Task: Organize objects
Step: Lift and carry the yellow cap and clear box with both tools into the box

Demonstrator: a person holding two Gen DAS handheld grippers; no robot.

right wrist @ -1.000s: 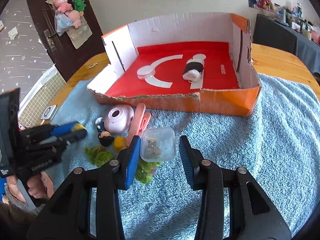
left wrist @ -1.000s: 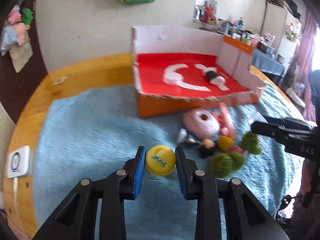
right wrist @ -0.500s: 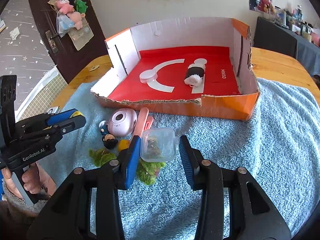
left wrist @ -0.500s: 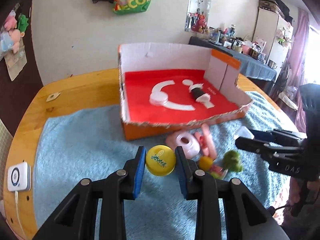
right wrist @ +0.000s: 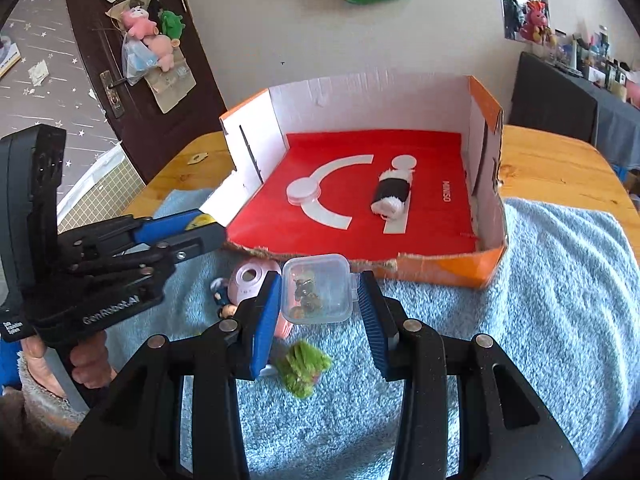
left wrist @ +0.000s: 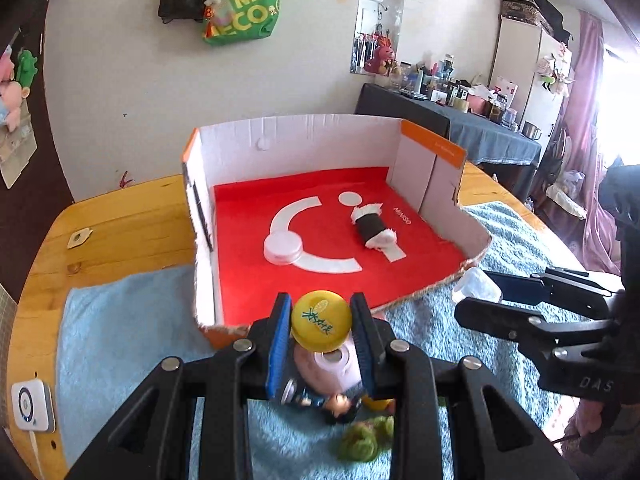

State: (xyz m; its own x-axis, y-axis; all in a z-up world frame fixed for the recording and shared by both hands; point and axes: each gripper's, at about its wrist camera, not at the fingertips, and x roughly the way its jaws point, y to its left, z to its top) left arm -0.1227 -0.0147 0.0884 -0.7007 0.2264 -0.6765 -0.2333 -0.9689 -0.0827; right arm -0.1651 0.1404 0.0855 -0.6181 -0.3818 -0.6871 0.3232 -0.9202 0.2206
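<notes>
**Both tongs loaded, tilted down before the box**

The left tongs (left wrist: 321, 334) clamp a round yellow cap (left wrist: 321, 325) above the orange cardboard box's (right wrist: 448, 268) front edge. The right tongs (right wrist: 319, 309) grip a small clear plastic case (right wrist: 319, 289) above the blue towel (right wrist: 540, 300) on the desk (left wrist: 120, 224).

"miniso" on the box's red floor (left wrist: 402, 216), "genrobot.ai" on the left gripper (right wrist: 208, 232), "das" on the right gripper (left wrist: 476, 292).
</notes>
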